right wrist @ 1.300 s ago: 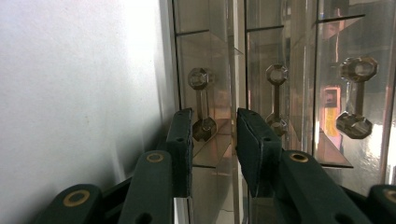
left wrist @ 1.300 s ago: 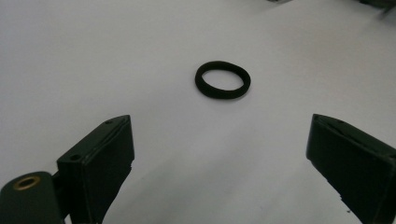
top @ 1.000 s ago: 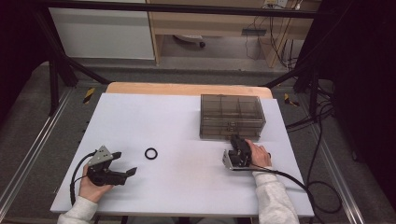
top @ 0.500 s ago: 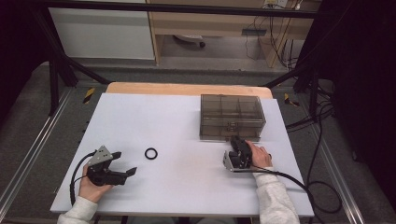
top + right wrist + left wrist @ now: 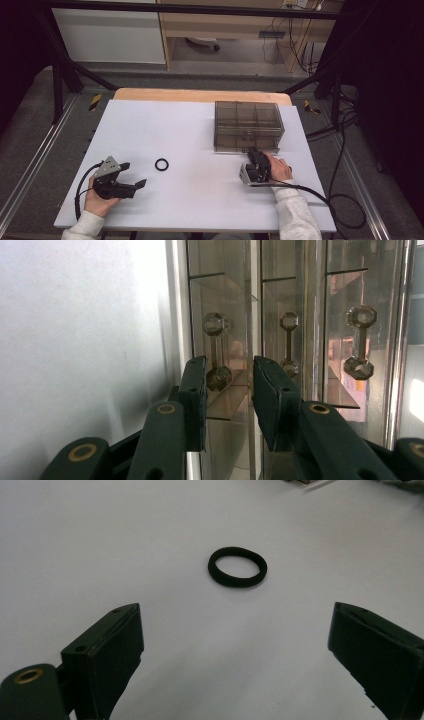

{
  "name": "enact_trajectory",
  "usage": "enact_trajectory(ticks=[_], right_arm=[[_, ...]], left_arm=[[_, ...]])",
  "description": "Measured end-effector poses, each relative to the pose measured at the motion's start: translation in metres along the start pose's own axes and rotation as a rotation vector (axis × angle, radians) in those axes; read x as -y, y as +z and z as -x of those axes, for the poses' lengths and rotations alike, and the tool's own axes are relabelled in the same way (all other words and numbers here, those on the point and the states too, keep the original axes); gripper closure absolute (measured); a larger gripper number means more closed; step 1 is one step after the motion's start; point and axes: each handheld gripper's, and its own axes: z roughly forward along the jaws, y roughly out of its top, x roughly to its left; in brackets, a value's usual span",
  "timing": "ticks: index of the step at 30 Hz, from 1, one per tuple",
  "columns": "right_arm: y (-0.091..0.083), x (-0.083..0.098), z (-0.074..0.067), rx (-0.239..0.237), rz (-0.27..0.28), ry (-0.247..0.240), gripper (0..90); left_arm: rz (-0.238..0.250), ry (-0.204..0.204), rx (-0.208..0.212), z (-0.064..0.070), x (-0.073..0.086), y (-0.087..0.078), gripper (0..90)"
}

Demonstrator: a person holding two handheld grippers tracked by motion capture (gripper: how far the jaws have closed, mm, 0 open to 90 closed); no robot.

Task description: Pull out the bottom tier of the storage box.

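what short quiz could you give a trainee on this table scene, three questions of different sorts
1. True or false: the black ring lies flat on the white table, touching neither gripper.
2. Which gripper has its jaws spread wide: A the left gripper, B the right gripper?
3. What stands right ahead of the right gripper's jaws?

Key: 1 true. 2 A. 3 the clear box, at a handle on its front.
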Motion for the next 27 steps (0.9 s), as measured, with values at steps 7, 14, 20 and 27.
enact_trajectory(ticks=[7,14,20,27], right_arm=[[-0.002,-0.001,-0.001,-0.001,0.004,-0.005,67.9],[-0.005,-0.002,-0.001,-0.005,0.01,-0.004,67.9],[-0.009,-0.003,-0.002,-0.007,0.012,-0.004,67.9],[-0.013,-0.003,-0.003,-0.009,0.015,-0.006,68.0]], left_arm=[[0.001,0.0,0.002,0.0,0.0,0.0,7.4],[0.002,-0.002,0.001,0.0,0.0,0.0,7.4],[0.002,-0.002,0.001,0.0,0.0,0.0,7.4],[0.003,0.0,0.002,0.001,0.0,0.0,7.4]])
